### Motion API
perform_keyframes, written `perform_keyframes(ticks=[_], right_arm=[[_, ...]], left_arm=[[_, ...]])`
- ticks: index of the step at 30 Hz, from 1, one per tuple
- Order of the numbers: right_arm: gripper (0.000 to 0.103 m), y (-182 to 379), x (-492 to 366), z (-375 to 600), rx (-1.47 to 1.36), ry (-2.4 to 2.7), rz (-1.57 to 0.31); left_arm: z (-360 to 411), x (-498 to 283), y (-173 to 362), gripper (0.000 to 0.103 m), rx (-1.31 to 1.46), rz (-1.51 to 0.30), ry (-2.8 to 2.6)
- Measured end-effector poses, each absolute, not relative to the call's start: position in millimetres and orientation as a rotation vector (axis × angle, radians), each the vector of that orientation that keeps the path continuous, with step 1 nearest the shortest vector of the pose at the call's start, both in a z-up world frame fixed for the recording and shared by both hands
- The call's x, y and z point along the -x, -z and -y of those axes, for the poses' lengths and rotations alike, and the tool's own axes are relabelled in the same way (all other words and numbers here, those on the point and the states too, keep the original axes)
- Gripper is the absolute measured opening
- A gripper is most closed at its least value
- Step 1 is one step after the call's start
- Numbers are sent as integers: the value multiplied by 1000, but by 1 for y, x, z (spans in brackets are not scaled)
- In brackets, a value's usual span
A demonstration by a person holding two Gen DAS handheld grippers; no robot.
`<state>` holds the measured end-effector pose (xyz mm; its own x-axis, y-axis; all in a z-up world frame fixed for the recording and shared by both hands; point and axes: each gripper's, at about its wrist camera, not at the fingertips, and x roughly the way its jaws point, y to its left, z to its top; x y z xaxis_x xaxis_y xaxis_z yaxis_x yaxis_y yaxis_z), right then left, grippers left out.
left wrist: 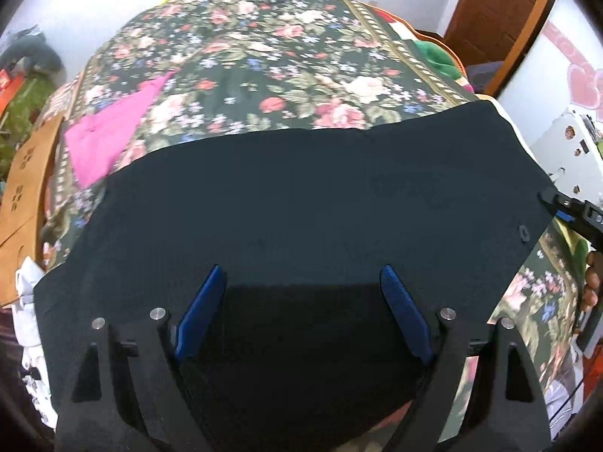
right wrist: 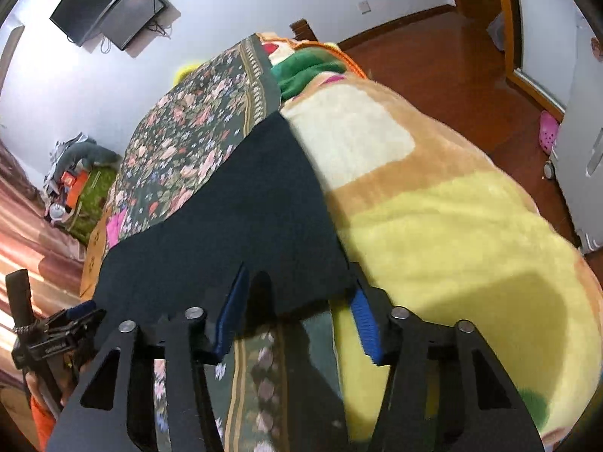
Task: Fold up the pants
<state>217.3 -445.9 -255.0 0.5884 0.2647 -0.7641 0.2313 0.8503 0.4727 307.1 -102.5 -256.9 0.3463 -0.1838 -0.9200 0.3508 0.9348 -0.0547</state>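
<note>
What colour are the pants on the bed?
Dark navy, almost black; the pants show best in the left wrist view.

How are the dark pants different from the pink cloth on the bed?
The pants are nearly black; the pink cloth is bright. The pants are much bigger and lie close to the camera; the pink cloth lies farther off, at the left. Both lie on the flowery bedspread.

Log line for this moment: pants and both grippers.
dark navy cloth pants: flat on floral bedspread | left gripper: open above pants | right gripper: jaws around pants corner, grip unclear
</note>
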Motion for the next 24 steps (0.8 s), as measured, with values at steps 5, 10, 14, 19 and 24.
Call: perform_keyframes(ticks=[5,10,14,19,24], right_arm=[[11,251,-221,454,-546,-25,-932],[9,233,-220,455,-455,-12,-844],[8,217,-228,461,-427,-1,-807],[8,185,-241,449,-385,-33,-750],[8,144,-256,420,-344,-117,-666]], left_arm=[[127,-317,258,86,-163,-1177,383],[147,-322,250,86,-173,-1143,400],[150,-325,237,86,-168,-1105,399],[131,-324,215,86,-132,-1044,378],[101,-322,195,86,-83,-997,336]])
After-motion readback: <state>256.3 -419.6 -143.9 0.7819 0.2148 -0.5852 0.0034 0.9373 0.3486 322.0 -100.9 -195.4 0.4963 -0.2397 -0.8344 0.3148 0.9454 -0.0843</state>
